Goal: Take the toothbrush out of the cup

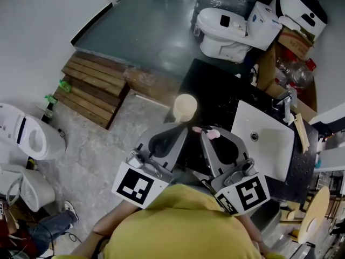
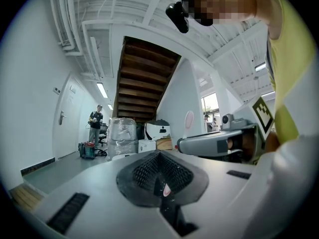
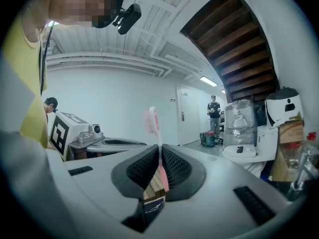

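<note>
A cream cup (image 1: 185, 107) shows from above just past the tip of my left gripper (image 1: 180, 125), at the edge of the black counter (image 1: 215, 88). I cannot tell whether they touch. The cup does not appear in the left gripper view, where the left gripper (image 2: 162, 183) has its pads together with only a small pale-pink speck at the seam. My right gripper (image 1: 208, 135) is shut on a pink toothbrush (image 1: 207, 130). In the right gripper view the toothbrush (image 3: 152, 121) stands upright between the pads of the right gripper (image 3: 160, 178), bristles at the top. It also appears as a pink toothbrush head (image 2: 189, 121) above the right gripper in the left gripper view.
A white sink basin (image 1: 269, 144) is set in the counter to the right, with a tap (image 1: 285, 104) behind it. White toilets stand at the back (image 1: 223, 34) and at the left (image 1: 29, 136). A wooden pallet (image 1: 94, 88) lies on the floor. A person (image 3: 213, 108) stands far off.
</note>
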